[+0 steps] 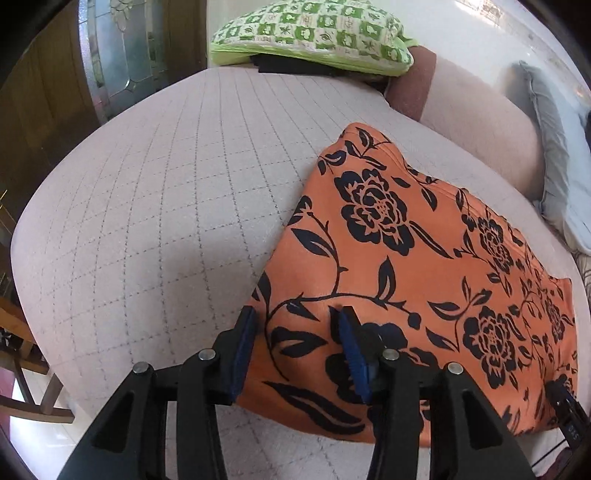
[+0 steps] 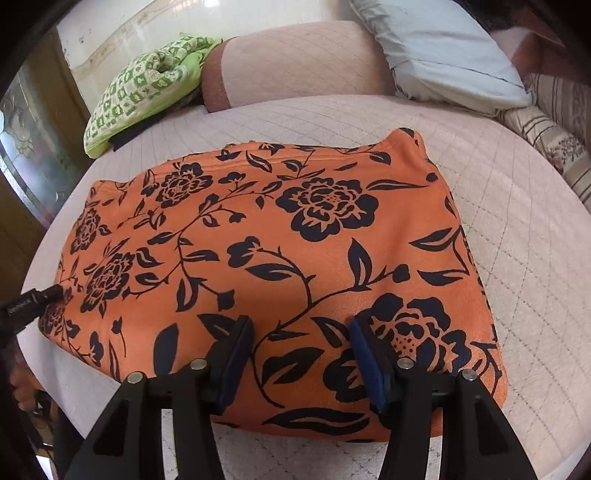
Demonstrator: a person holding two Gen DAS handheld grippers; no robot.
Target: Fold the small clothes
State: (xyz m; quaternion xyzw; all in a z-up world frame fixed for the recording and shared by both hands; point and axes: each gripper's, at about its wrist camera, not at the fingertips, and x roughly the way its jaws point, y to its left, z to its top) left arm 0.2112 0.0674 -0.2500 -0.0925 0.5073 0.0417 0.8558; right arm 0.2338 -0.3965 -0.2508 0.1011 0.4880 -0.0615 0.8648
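Note:
An orange garment with black flower print [image 1: 417,266] lies folded flat on the pale quilted bed [image 1: 155,206]. My left gripper [image 1: 295,325] is open over the garment's near left corner, one finger off the cloth's edge, one over it. My right gripper [image 2: 301,332] is open over the near edge of the same garment [image 2: 280,236], towards its right side. Neither holds the cloth. The left gripper's tip also shows at the left edge of the right wrist view [image 2: 40,299], and the right gripper's tip at the lower right of the left wrist view [image 1: 565,406].
A green checked pillow [image 1: 314,33] lies at the head of the bed on something dark. A pink bolster [image 2: 295,62] and a pale blue pillow [image 2: 443,55] lie along the far side. A wooden door [image 1: 48,92] and a chair [image 1: 22,354] stand left.

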